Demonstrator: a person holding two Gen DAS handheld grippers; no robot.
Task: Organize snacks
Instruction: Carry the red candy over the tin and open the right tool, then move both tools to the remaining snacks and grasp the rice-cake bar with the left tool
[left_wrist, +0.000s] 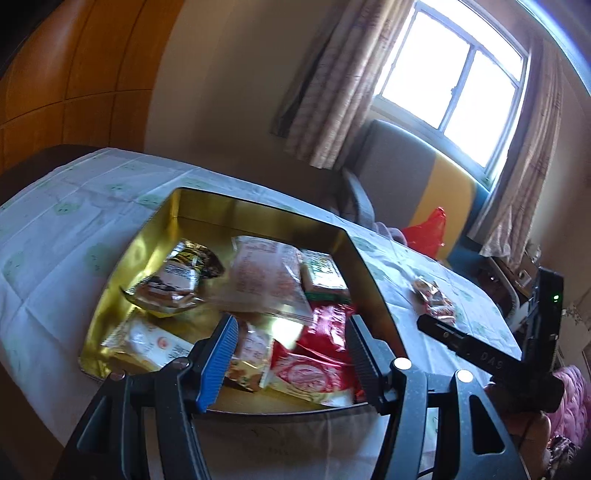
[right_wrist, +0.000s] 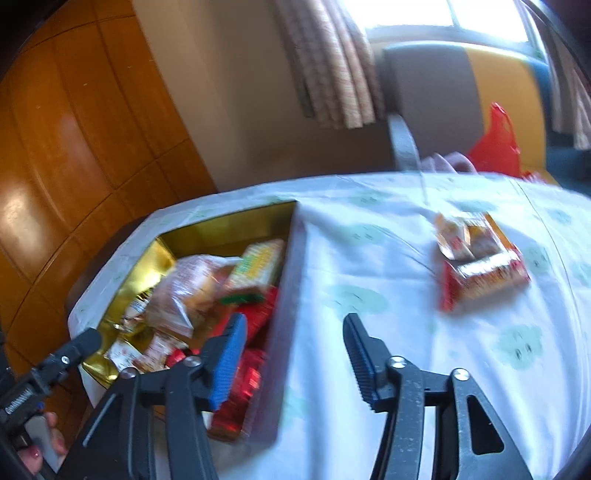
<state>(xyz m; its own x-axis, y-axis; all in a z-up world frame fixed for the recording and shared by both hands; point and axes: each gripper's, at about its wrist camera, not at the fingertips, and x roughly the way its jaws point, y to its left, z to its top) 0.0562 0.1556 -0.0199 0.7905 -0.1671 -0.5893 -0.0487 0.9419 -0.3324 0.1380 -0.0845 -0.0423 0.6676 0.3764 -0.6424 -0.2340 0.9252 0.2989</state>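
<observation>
Lower centre of the right view, the right claw (right_wrist: 295, 354) hangs released and empty over the gold tin's (right_wrist: 229, 225) rim. The left claw (left_wrist: 291, 354) gapes above packed snacks. Next: reach squarely for the red packets (right_wrist: 480, 266) on the worktop (right_wrist: 369, 258), upper right.

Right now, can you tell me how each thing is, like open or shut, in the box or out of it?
Gold tin: lid off, holding many snack packets.
Snack packets on the tablecloth: outside the tin, not yet put away.
Left gripper: open, empty, over the tin.
Right gripper: open, empty, over the tin's edge.
Curtains: drawn aside, window uncovered.
</observation>
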